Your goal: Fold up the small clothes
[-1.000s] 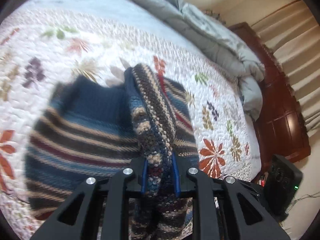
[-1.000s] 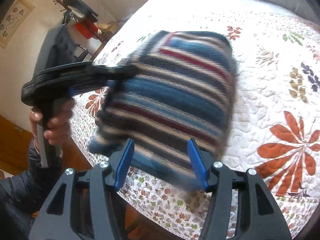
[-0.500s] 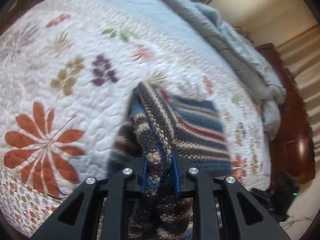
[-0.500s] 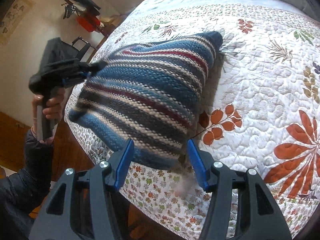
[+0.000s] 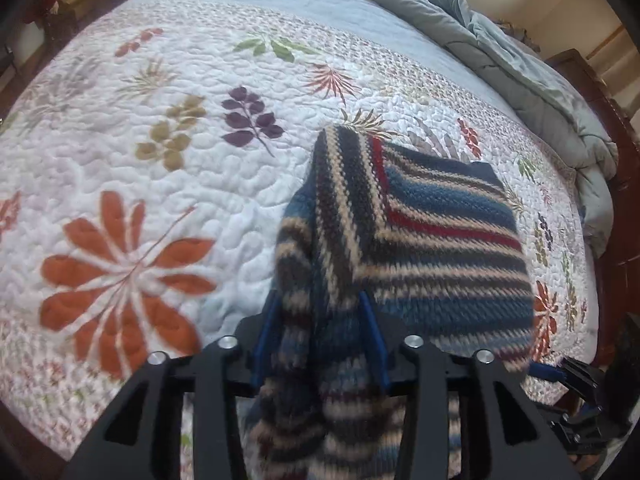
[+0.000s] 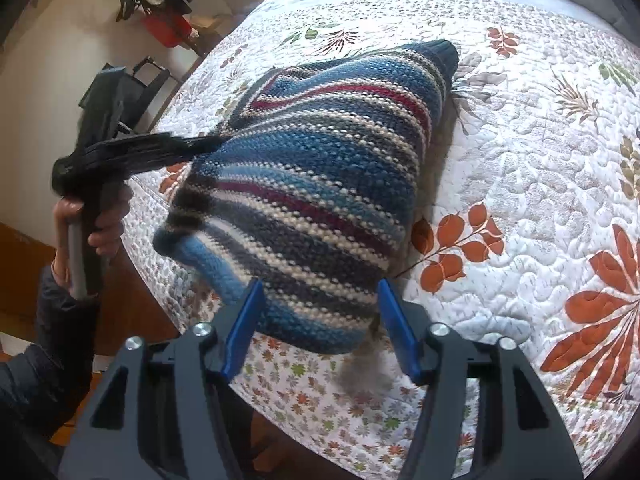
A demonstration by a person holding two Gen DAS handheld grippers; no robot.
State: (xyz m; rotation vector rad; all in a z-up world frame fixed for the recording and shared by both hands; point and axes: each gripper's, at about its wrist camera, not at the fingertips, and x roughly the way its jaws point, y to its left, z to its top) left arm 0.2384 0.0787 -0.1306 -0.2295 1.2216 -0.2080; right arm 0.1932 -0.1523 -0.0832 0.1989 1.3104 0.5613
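A striped knit garment in blue, red, cream and dark bands lies folded on the floral quilt, near the bed's edge. My left gripper points steeply down over one end. Its jaws are opening, and a bunched fold of the knit still sits between them. In the right wrist view the garment slopes up from my right gripper. Those jaws are opening too, with the garment's near edge loose between the blue pads. The left gripper reaches in from the left, held by a hand.
A rumpled grey duvet is piled along the far side of the bed, against dark wooden furniture. Beyond the quilt's edge are a wooden floor, a black chair and a plant stand with a red pot.
The garment has come down from the air onto the quilt. The left jaws, clamped tight on the knit before, now stand apart. The right jaws have spread a little.
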